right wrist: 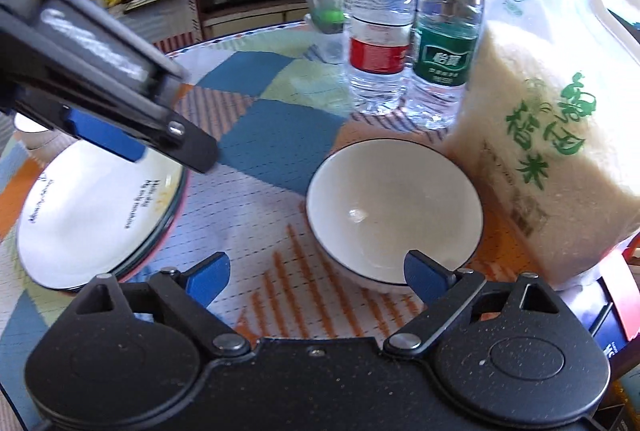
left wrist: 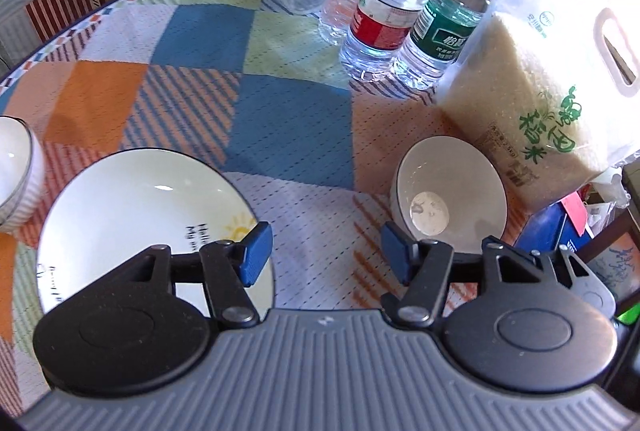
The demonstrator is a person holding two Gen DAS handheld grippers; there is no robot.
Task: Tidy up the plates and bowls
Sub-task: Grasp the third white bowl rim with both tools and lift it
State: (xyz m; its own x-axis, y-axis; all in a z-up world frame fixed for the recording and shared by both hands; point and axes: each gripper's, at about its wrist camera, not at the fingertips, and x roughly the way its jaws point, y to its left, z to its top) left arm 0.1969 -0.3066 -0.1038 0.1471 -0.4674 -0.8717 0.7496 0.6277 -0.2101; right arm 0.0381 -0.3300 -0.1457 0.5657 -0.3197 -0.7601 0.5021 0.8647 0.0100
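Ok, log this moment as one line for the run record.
left gripper: open, empty, over plate edge | right gripper: open, empty, near bowl | bowl: upright beside rice bag | stacking: not started

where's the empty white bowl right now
In the right wrist view the bowl sits on the tablecloth right of centre, beside the rice bag, in front of the water bottles.

Both wrist views look down, close; share bowl (left wrist: 448,187) (right wrist: 394,211), plate (left wrist: 132,215) (right wrist: 100,215).

Upright white bowl (right wrist: 394,215) beside plate (right wrist: 96,215)
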